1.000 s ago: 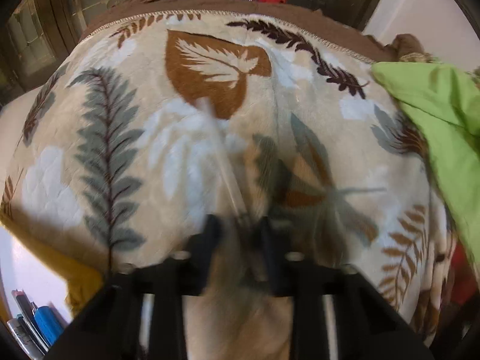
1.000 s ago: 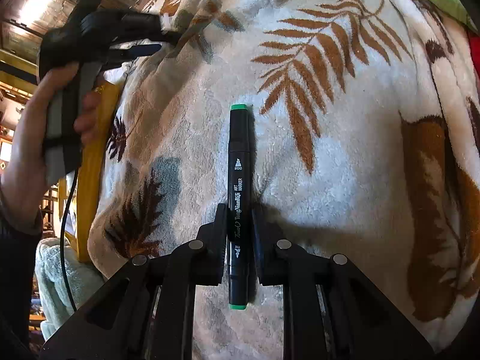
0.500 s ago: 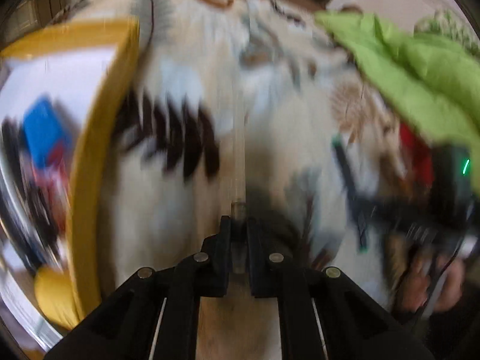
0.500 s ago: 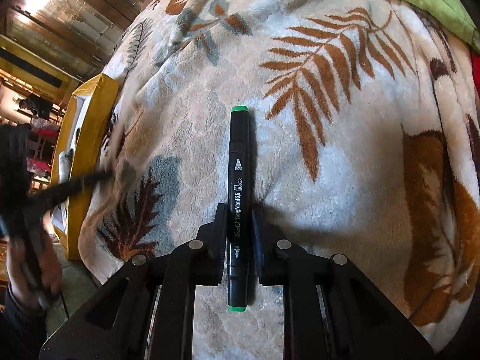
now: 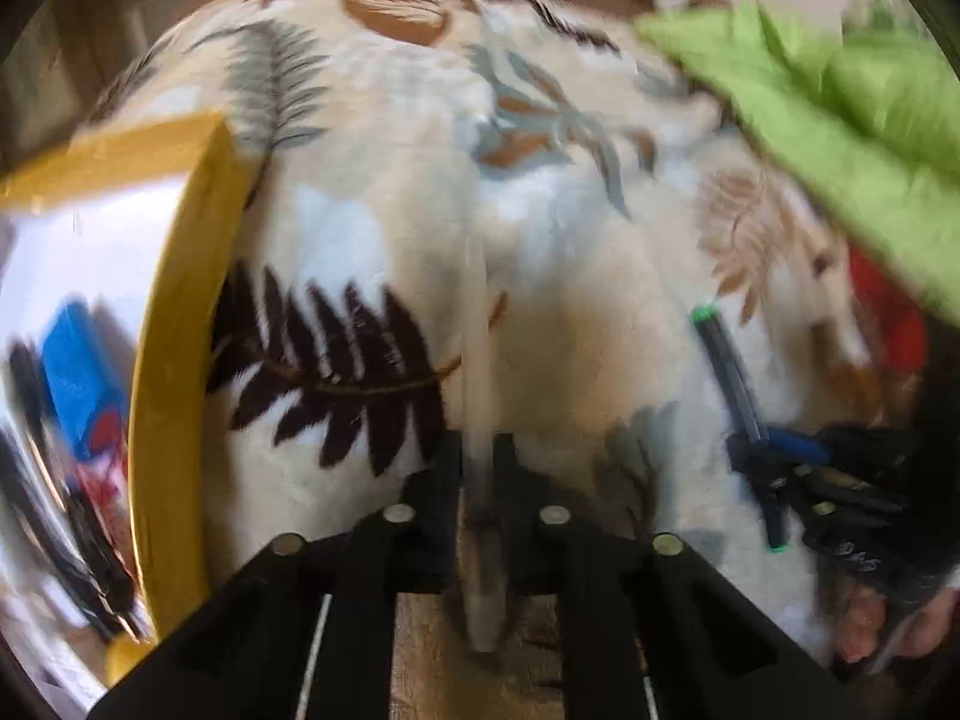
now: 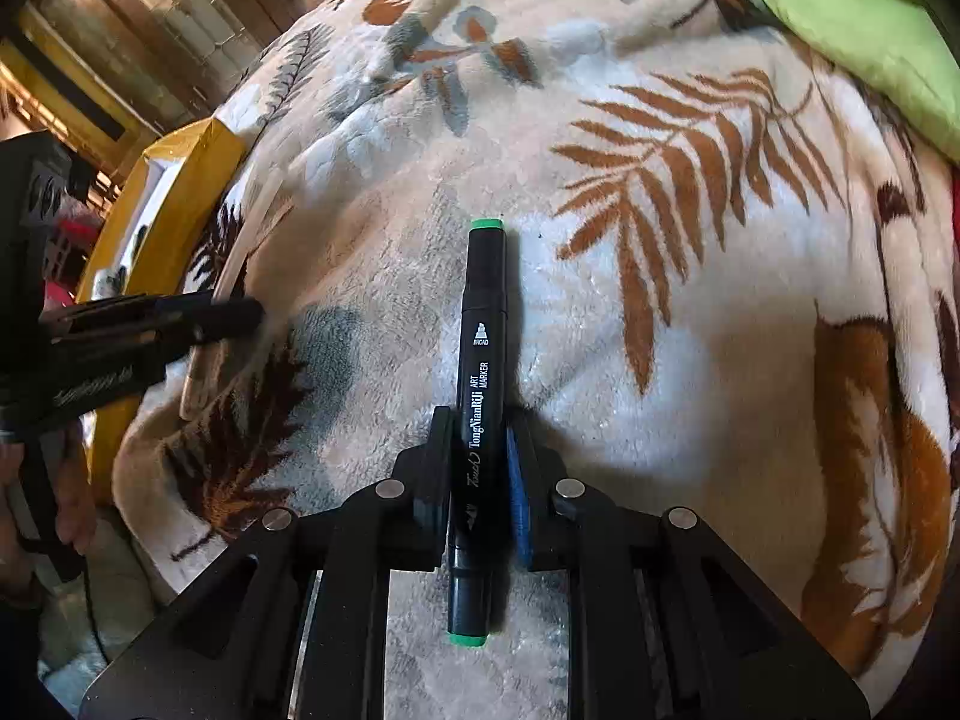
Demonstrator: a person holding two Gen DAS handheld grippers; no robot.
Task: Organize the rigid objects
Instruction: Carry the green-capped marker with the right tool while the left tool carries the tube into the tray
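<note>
My left gripper (image 5: 478, 456) is shut on a long pale translucent stick (image 5: 477, 330), held above the leaf-print blanket (image 5: 570, 240); the view is blurred. The stick also shows in the right wrist view (image 6: 240, 264), with the left gripper (image 6: 240, 315) at the left. My right gripper (image 6: 480, 432) is shut on a black art marker with green ends (image 6: 483, 360), just above the blanket (image 6: 720, 300). The marker (image 5: 735, 390) and right gripper (image 5: 762, 456) show at the right of the left wrist view. A yellow-rimmed box (image 5: 180, 300) stands left of the left gripper.
The box holds a blue item (image 5: 78, 384) and several dark pens, blurred. Its yellow rim (image 6: 174, 204) shows in the right wrist view. A green cloth (image 5: 840, 120) (image 6: 840, 18) lies at the far right. A red thing (image 5: 888, 312) lies below it.
The left gripper with the stick has swung from over the blanket toward the yellow box, then slightly back. The right gripper keeps hold of the marker, barely moving.
</note>
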